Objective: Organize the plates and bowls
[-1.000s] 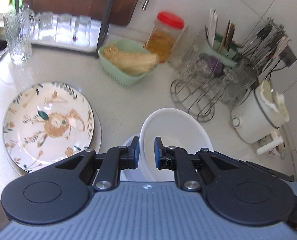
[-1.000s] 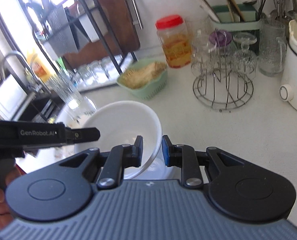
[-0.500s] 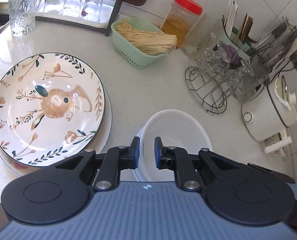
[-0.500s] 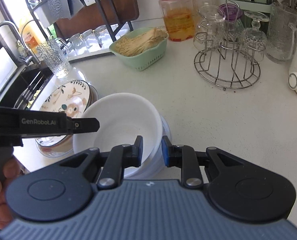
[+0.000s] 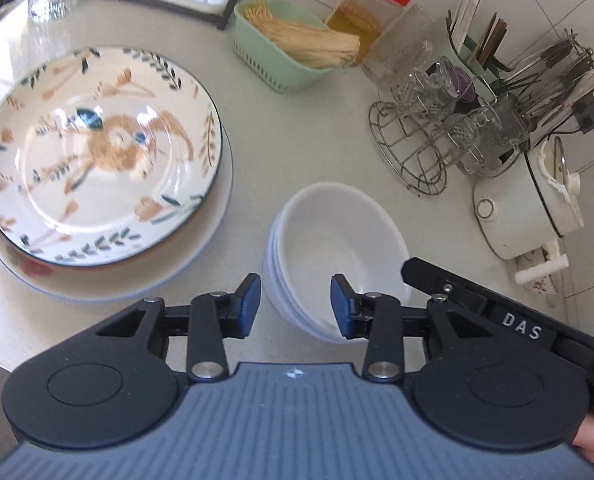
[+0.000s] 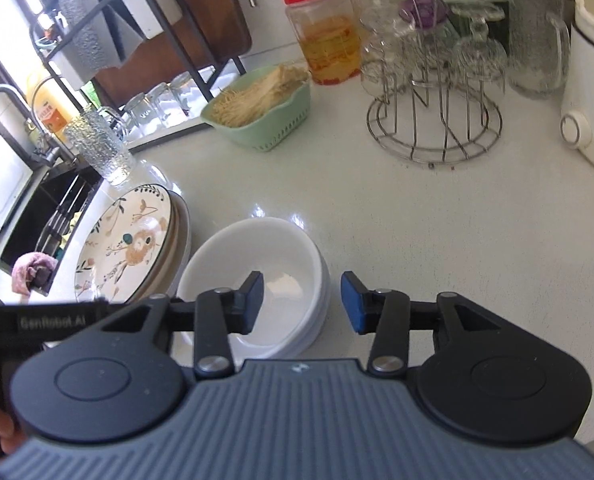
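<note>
A stack of white bowls stands on the white counter, also in the right wrist view. To its left lies a stack of plates topped by a floral plate with a rabbit, seen too in the right wrist view. My left gripper is open, its fingers on either side of the bowls' near rim and not touching it. My right gripper is open over the bowls' right rim, holding nothing. The right gripper's body shows in the left wrist view.
A green basket of noodles, a red-lidded jar, a wire rack of glasses, a utensil holder and a white pot stand behind. A sink lies left of the plates, with a glass beside it.
Both grippers were shut on the top white bowl and lowered it onto the stack. Now both have opened and let it go; the bowl rests nested in the stack.
</note>
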